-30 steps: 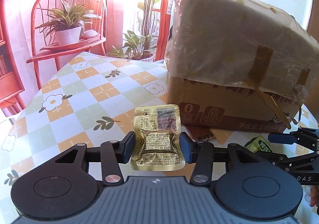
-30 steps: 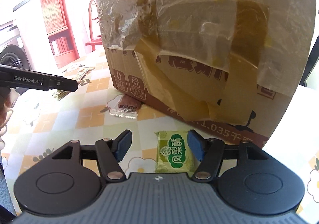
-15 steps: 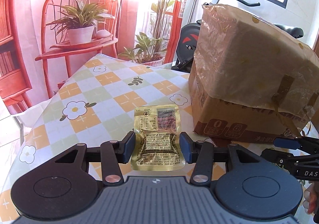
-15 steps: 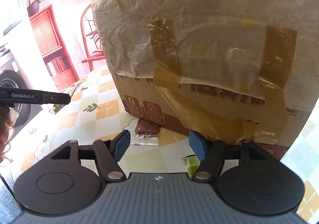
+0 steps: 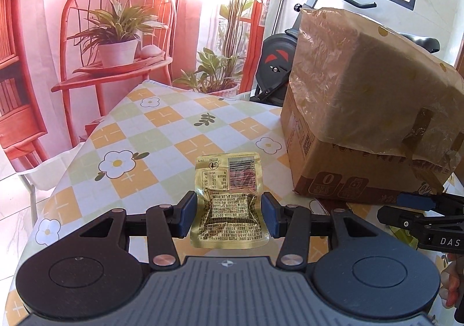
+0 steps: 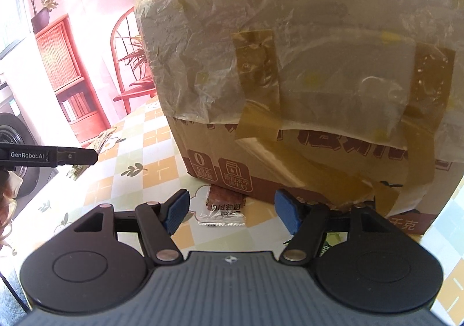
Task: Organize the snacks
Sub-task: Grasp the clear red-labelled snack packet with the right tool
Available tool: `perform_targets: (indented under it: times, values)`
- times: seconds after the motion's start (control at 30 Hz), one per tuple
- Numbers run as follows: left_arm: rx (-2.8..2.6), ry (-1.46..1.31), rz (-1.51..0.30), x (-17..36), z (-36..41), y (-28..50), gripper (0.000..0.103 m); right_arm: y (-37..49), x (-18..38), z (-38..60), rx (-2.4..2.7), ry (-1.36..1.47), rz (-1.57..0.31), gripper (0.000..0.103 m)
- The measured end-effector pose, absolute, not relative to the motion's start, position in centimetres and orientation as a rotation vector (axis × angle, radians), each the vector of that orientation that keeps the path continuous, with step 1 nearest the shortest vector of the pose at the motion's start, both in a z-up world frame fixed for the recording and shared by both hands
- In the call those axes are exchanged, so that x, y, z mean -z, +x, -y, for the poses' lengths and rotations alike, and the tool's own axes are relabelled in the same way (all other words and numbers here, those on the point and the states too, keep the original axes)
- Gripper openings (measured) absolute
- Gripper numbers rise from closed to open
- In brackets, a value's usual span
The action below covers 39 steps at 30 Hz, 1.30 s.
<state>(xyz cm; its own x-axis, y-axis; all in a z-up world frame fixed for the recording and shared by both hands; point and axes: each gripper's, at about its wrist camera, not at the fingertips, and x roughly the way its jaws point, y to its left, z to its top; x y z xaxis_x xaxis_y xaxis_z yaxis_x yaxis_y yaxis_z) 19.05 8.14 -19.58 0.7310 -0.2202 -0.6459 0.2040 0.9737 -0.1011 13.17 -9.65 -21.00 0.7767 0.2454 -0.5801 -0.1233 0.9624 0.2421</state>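
Both claws (image 5: 228, 214) (image 6: 232, 211) angled downward, tableward.

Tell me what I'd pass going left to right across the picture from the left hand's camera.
Potted plant on the red chair → gold snack packet pinched in the left gripper → cardboard box wrapped in plastic → the right gripper poking in at the edge.
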Motion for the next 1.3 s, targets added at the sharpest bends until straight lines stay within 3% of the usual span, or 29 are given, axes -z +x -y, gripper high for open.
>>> perform_targets:
  times: [0.77,0.8,0.83,0.9,1.2,1.3]
  values:
    - [0.198,-0.060,-0.700,18.9,-10.0,20.1,0.051,18.6,24.4,4.6,-0.138,0.115,-0.758,0.067]
    - [0.200,-0.062,-0.700,18.9,-9.9,20.1,0.051,18.7,24.4,4.3,-0.133,0.097,-0.759,0.062]
    - [0.201,-0.063,-0.700,18.9,-9.9,20.0,0.051,18.6,24.4,4.0,-0.128,0.065,-0.763,0.052]
    - [0.207,-0.062,-0.700,18.9,-9.7,19.9,0.051,18.3,24.4,4.0,-0.136,0.037,-0.766,0.050]
    - [0.237,-0.049,-0.714,19.3,-8.7,18.8,0.051,12.3,24.2,5.7,-0.261,-0.011,-0.787,0.047]
    - [0.246,-0.037,-0.719,19.4,-8.1,18.4,0.051,11.4,23.9,6.2,-0.269,-0.015,-0.805,0.051]
